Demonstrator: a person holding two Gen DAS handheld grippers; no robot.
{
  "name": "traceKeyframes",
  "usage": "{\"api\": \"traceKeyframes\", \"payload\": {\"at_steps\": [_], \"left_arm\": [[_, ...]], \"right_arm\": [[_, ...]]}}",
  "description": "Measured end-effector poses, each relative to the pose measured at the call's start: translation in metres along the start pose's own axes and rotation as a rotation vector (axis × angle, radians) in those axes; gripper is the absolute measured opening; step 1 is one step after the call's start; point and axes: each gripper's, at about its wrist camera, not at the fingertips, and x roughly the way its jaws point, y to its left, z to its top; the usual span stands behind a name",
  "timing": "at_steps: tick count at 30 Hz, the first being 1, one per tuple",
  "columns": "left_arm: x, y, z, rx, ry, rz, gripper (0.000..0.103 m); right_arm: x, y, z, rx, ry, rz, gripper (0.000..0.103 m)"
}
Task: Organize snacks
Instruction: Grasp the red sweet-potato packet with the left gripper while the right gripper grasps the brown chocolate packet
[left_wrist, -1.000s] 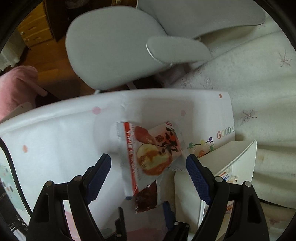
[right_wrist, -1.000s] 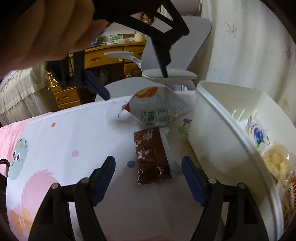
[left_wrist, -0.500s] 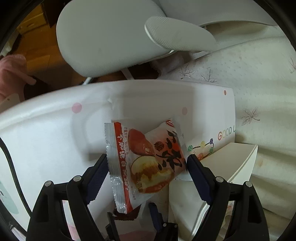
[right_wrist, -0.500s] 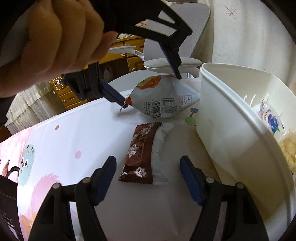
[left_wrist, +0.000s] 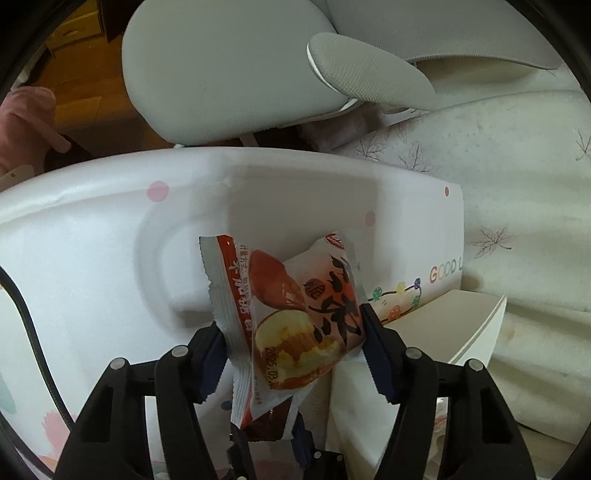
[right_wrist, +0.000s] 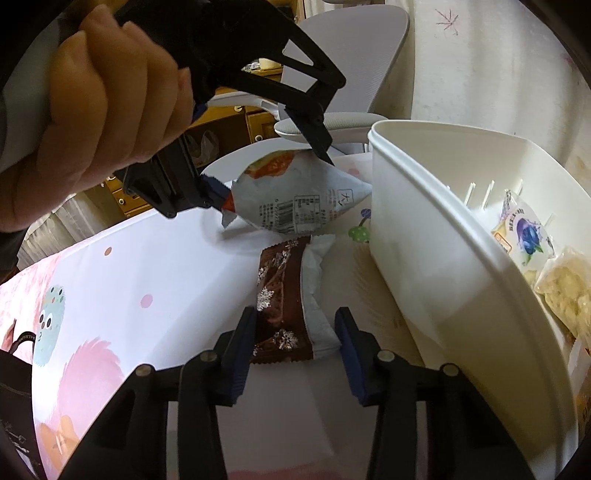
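Left wrist view showed my left gripper (left_wrist: 291, 332) clenched on a red-and-white snack packet (left_wrist: 295, 317), one blue pad pressed against each side of it. I saw the packet lifted off the table, tilted, with its crimped edge pointing up and to the left. Below it, a brown chocolate wrapper (left_wrist: 269, 424) peeked out between the blue tips of my other tool. Beyond the packet lay the white tablecloth (left_wrist: 92, 258) with pink dots, and to the right the corner of a white basket (left_wrist: 472, 325). Farther back stood a grey office chair (left_wrist: 229, 66).

From the right wrist camera, my right gripper (right_wrist: 295, 332) had its jaws spread on either side of the chocolate wrapper (right_wrist: 284, 299), which lay flat on the tablecloth (right_wrist: 147, 266). The left pad sat right at the wrapper's edge; the right pad stood slightly apart from it, so nothing was pinched. Just beyond the wrapper, my left hand (right_wrist: 99, 107) held the left gripper (right_wrist: 273, 177) above the table, with the snack packet (right_wrist: 295, 199) between its fingers, barcode side facing this camera. The white basket (right_wrist: 443, 258) stood just to the right of the wrapper, with a blueberry-print packet (right_wrist: 524, 232) and a bag of pale yellow chips (right_wrist: 565, 288) inside it
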Motion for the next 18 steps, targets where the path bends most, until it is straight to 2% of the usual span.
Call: {"api": "traceKeyframes", "payload": {"at_steps": [4, 12, 18], "left_arm": [[-0.011, 0.007, -0.010, 0.008, -0.025, 0.056, 0.063], [-0.039, 0.039, -0.039, -0.039, -0.054, 0.083, 0.063], [-0.068, 0.053, -0.080, -0.034, -0.078, 0.096, 0.063]], "right_arm": [[-0.006, -0.003, -0.003, 0.003, 0.030, 0.035, 0.039], [-0.022, -0.004, -0.019, -0.039, 0.089, 0.098, 0.035], [-0.040, -0.008, -0.033, -0.078, 0.146, 0.137, 0.032]]}}
